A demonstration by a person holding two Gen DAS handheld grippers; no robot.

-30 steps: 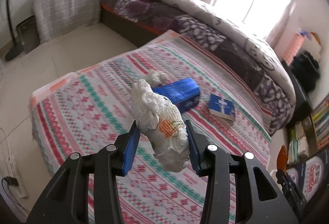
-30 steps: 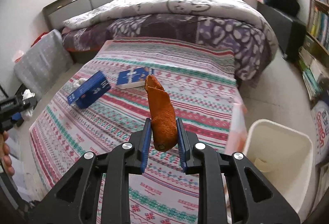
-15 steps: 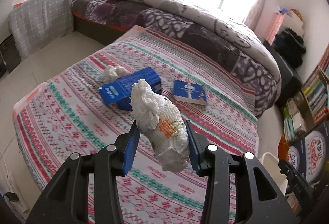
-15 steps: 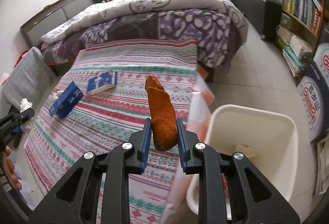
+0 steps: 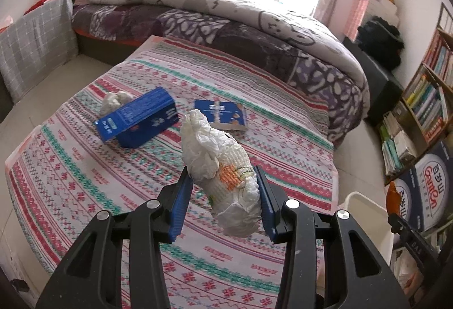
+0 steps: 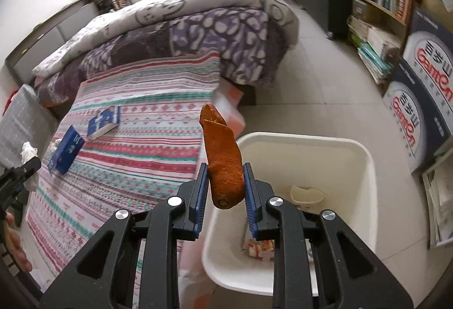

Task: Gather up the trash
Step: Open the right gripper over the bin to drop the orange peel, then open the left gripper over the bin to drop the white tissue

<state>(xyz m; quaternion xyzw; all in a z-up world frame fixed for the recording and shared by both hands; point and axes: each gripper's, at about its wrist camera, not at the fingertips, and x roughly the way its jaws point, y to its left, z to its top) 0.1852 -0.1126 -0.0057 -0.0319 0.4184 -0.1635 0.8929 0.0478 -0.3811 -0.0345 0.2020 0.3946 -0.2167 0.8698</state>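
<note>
As the view swung, orange peel (image 6: 223, 159) now over white bin (image 6: 365, 156)

Under my right gripper (image 6: 223, 190) the white bin (image 6: 365, 156) stands open, only small scraps on its bottom. The bed edge (image 6: 226, 110) stands just beside the bin on its left. On the striped blanket (image 5: 254, 266) a blue box (image 5: 138, 119), a book (image 5: 220, 113) and a crumpled paper (image 5: 114, 100) take the far part.
</note>
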